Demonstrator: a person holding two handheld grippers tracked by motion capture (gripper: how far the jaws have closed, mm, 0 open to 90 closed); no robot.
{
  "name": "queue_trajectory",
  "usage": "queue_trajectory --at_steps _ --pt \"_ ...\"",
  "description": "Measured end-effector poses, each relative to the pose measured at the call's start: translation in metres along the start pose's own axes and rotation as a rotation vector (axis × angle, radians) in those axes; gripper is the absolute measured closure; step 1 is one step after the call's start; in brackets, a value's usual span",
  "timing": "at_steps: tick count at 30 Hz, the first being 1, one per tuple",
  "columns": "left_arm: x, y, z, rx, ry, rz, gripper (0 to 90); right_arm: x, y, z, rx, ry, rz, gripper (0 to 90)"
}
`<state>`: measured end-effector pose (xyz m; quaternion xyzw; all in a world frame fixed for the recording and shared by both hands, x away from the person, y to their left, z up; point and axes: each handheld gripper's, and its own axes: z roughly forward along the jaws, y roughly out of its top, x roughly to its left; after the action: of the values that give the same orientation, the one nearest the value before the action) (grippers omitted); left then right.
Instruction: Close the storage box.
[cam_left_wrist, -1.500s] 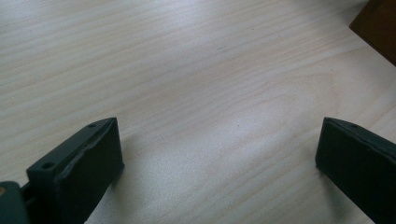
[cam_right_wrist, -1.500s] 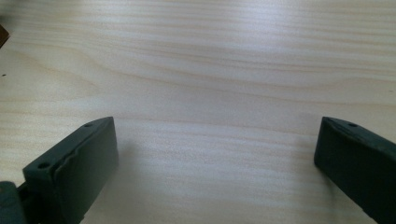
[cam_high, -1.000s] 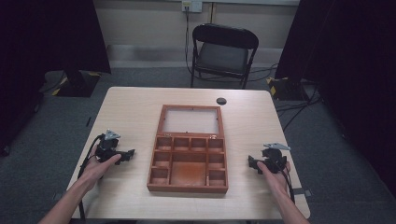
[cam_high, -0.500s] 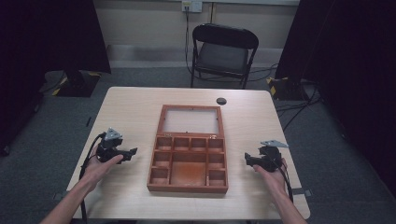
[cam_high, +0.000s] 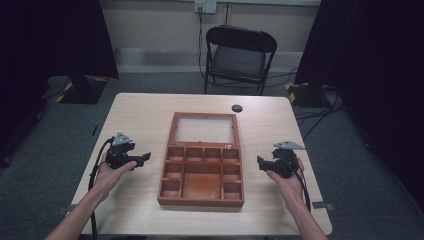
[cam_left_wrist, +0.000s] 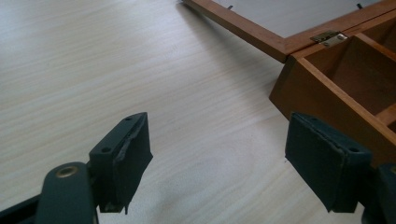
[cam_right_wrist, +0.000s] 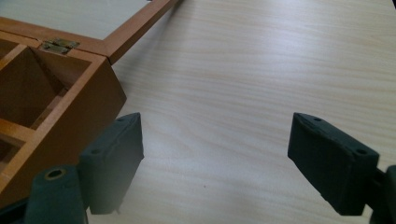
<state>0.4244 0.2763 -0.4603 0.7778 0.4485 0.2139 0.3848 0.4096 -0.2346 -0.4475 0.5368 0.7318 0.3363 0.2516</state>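
Observation:
An open wooden box (cam_high: 202, 199) lies mid-table, its several compartments empty and its clear-panelled lid (cam_high: 204, 129) folded flat behind it. My left gripper (cam_high: 144, 159) hovers left of the box and points at it. In the left gripper view my left gripper (cam_left_wrist: 217, 128) stands open over bare table, with the box corner (cam_left_wrist: 303, 88) ahead on the right. My right gripper (cam_high: 259, 162) hovers right of the box, facing it. In the right gripper view my right gripper (cam_right_wrist: 215, 125) is open, with the box corner (cam_right_wrist: 88, 88) at its left. Both pairs of jaws have just been closing a little, with nothing between them.
A small black round disc (cam_high: 236, 108) lies on the table (cam_high: 140, 115) behind the lid's right corner. A black chair (cam_high: 236, 56) stands beyond the far edge. Cables trail from both grippers over the near table edge.
Both hands have lifted slightly off the table. The right gripper has also shifted a little toward the box.

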Motion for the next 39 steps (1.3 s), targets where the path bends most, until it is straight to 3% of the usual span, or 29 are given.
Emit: queue_trajectory --at_steps 3,7,12,14,15,16,17,20,21,26,30,31,36,37,39 --pt "0.000 0.006 0.004 0.010 -0.026 -0.001 21.4 0.002 0.004 0.004 0.005 0.046 -0.002 17.7" --pt "-0.003 0.014 0.010 -0.027 -0.019 -0.036 21.7 0.010 0.013 0.010 -0.007 0.107 -0.020 17.1" --pt "-0.002 0.023 0.018 -0.003 -0.040 -0.056 19.4 0.014 0.022 0.014 -0.037 0.131 -0.016 16.7" --pt "-0.002 0.028 0.020 -0.054 -0.012 -0.064 17.6 0.015 0.031 0.019 -0.024 0.194 -0.014 19.8" --pt "-0.001 0.030 0.022 -0.037 -0.020 -0.070 17.4 0.016 0.034 0.021 -0.035 0.202 -0.009 20.0" --pt "-0.001 0.030 0.022 -0.037 -0.020 -0.070 17.4 0.016 0.034 0.021 -0.035 0.202 -0.009 20.0" --pt "0.001 0.034 0.026 0.009 -0.033 -0.073 17.2 0.017 0.040 0.026 -0.043 0.208 -0.002 16.7" --pt "0.002 0.039 0.029 0.013 -0.040 -0.103 17.2 0.017 0.056 0.033 -0.055 0.217 0.011 15.1" --pt "0.003 0.044 0.031 0.027 -0.060 -0.108 17.7 0.017 0.062 0.034 -0.064 0.216 0.015 14.2" --pt "0.003 0.058 0.035 0.013 -0.045 -0.106 20.4 0.021 0.081 0.042 -0.092 0.223 0.023 14.6" --pt "-0.001 0.065 0.046 0.016 -0.032 -0.099 20.2 0.026 0.088 0.062 -0.070 0.218 0.021 14.4" --pt "-0.003 0.065 0.050 0.025 -0.026 -0.089 20.4 0.027 0.088 0.068 -0.051 0.226 0.039 14.4" --pt "-0.011 0.066 0.065 0.045 -0.051 -0.105 20.9 0.032 0.081 0.090 0.017 0.234 0.059 14.8" --pt "-0.012 0.068 0.068 0.019 -0.051 -0.126 20.9 0.033 0.079 0.095 0.030 0.237 0.076 14.7" --pt "-0.011 0.069 0.069 0.017 -0.049 -0.124 20.9 0.034 0.079 0.097 0.033 0.241 0.078 14.7"
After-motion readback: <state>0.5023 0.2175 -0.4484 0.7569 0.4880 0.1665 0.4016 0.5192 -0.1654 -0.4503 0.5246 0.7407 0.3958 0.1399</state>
